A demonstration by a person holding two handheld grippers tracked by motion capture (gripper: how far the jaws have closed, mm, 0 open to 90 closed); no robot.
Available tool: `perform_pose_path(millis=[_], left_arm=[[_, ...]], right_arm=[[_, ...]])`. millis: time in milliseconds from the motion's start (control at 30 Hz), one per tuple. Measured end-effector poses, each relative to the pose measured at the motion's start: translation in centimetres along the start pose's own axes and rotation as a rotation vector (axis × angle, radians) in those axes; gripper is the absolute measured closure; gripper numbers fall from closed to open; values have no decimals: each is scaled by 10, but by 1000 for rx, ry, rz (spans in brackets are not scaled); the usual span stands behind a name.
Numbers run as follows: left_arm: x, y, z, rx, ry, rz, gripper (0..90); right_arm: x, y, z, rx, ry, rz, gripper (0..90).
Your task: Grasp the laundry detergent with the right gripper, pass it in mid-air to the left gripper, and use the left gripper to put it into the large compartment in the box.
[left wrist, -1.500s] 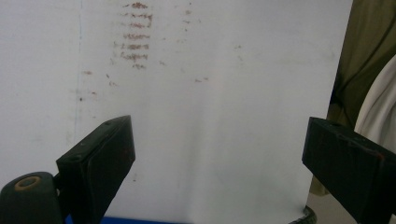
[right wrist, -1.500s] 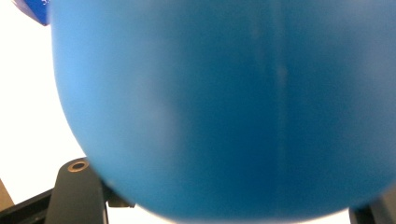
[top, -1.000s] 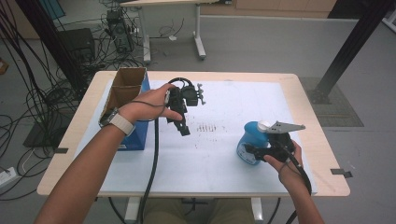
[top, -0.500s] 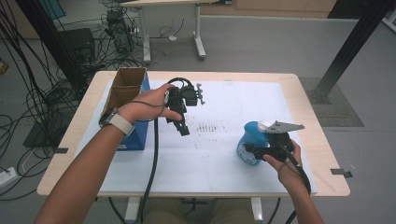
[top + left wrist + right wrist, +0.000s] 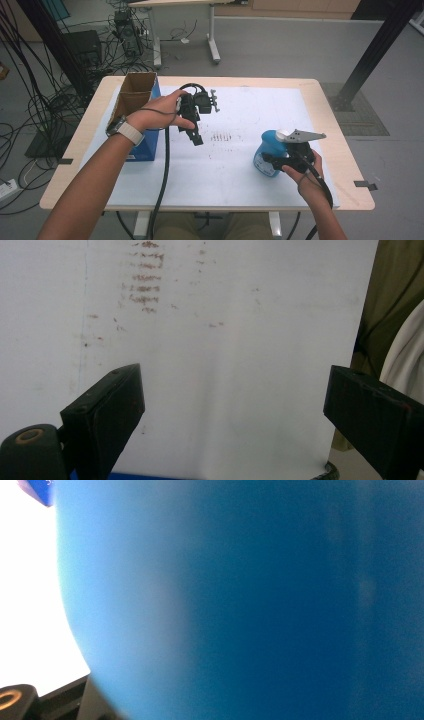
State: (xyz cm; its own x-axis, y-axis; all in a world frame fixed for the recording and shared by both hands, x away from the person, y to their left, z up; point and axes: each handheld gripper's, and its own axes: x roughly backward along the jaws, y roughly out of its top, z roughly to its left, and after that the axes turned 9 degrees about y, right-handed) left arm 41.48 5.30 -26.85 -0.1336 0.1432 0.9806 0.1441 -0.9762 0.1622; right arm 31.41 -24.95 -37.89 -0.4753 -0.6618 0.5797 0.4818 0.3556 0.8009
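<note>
Fingers of the right gripper (image 5: 272, 161) have just been closing around a blue bottle (image 5: 267, 152) and now look clenched on its rounded body; in the right gripper view the bottle (image 5: 250, 600) is a smooth, blurred blue curve pressed right up to the lens, paler at its left edge and deeper blue to the right. From the high view the bottle is squat and round, a glossy bright blue, standing on the white sheet (image 5: 240, 125) at the right front of the desk (image 5: 345, 150). Fingers of the left gripper (image 5: 196, 139) are released and spread wide over the sheet, with faint brownish marks (image 5: 145, 280) on the paper ahead of them. An open cardboard box (image 5: 134, 95) with blue sides stands at the left of the desk.
</note>
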Motion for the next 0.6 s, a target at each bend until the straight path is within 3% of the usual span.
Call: perform_pose_path(millis=[600], left_arm=[[-1, -2, 0, 7, 0, -7, 97]], right_arm=[[-1, -3, 0, 32, -7, -24, 432]])
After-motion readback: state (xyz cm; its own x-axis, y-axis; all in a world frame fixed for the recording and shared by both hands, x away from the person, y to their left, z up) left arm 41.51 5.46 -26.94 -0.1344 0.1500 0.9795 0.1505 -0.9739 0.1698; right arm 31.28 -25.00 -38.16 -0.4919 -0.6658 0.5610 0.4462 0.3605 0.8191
